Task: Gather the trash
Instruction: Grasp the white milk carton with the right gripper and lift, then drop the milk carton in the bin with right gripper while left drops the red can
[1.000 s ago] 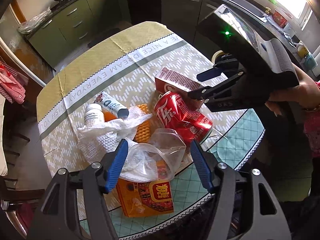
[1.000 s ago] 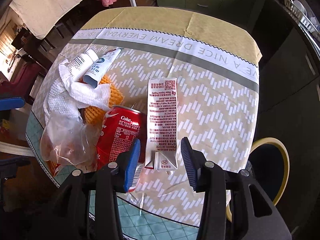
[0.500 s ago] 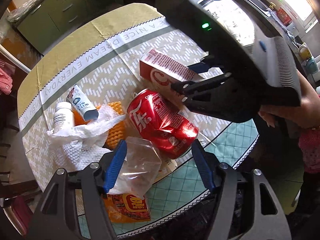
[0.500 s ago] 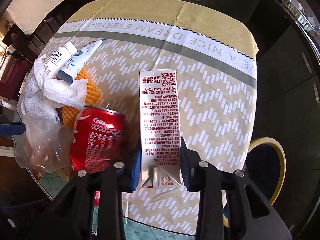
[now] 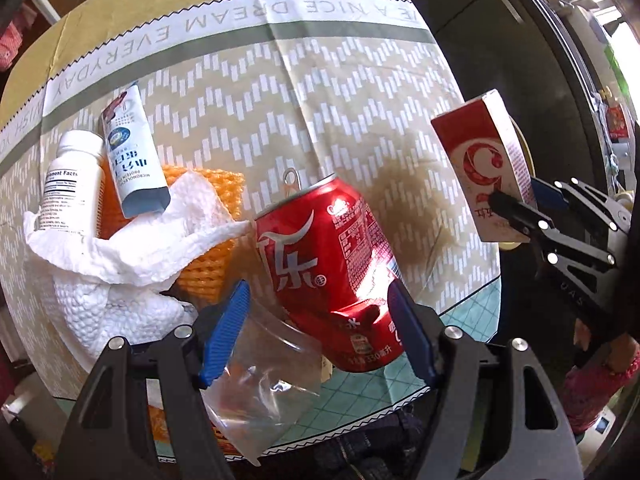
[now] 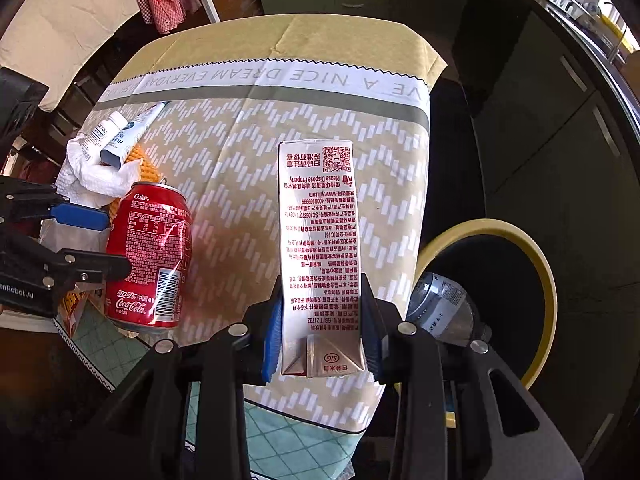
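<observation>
My right gripper [image 6: 322, 338] is shut on a red and silver drink carton [image 6: 320, 248] and holds it lifted off the table; the carton also shows in the left wrist view [image 5: 486, 168] at the right. My left gripper [image 5: 320, 332] is open, its blue pads on either side of a dented red cola can [image 5: 332, 272] lying on the table. The can also shows in the right wrist view [image 6: 150, 256]. A clear plastic bag [image 5: 264, 388] lies under the left jaw.
A white tissue [image 5: 116, 264], orange foam net [image 5: 212, 248], white pill bottle [image 5: 74, 188] and a tube [image 5: 132, 160] lie left of the can. A yellow-rimmed bin [image 6: 492, 300] holding a plastic bottle [image 6: 444, 312] stands beside the table's right edge.
My right gripper closed on the carton and lifted it away to the right. My left gripper moved right and forward, from over the plastic bag to around the cola can.
</observation>
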The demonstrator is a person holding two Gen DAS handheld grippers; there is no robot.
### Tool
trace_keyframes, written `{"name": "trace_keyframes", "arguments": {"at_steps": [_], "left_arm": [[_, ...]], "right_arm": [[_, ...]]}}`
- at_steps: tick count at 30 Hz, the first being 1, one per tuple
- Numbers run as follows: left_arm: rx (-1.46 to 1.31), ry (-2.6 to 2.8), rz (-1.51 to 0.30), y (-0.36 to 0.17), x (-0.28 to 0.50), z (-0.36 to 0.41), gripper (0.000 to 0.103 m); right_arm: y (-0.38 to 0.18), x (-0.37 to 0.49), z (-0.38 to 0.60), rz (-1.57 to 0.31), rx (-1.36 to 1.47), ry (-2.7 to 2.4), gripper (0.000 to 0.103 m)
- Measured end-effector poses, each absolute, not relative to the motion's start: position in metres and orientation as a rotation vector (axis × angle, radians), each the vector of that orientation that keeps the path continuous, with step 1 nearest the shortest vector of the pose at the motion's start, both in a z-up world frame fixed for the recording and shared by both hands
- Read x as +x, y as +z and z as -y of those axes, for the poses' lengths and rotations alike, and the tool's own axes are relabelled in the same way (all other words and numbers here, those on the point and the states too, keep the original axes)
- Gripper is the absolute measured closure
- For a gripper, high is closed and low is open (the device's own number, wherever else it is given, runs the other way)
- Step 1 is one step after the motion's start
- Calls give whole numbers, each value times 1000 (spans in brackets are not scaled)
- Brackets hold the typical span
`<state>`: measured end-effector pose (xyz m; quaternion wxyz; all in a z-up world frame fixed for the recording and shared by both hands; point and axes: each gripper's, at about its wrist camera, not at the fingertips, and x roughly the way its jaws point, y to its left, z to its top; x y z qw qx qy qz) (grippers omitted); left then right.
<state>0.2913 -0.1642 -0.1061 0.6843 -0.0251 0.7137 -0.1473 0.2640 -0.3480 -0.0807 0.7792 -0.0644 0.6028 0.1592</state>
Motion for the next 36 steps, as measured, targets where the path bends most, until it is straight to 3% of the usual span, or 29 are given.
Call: {"name": "trace_keyframes", "arguments": {"at_steps": [27, 31, 36], "left_arm": [[23, -427, -1702, -157, 273, 226, 35], [43, -458, -1687, -158, 268, 233, 52], [103, -482, -1644, -150, 265, 237, 56]], "right_arm": [[-89, 257, 371, -1322, -154, 296, 69], [-84, 252, 387, -1308, -138, 270, 69], [-82, 248, 409, -1293, -105, 235, 69]]}}
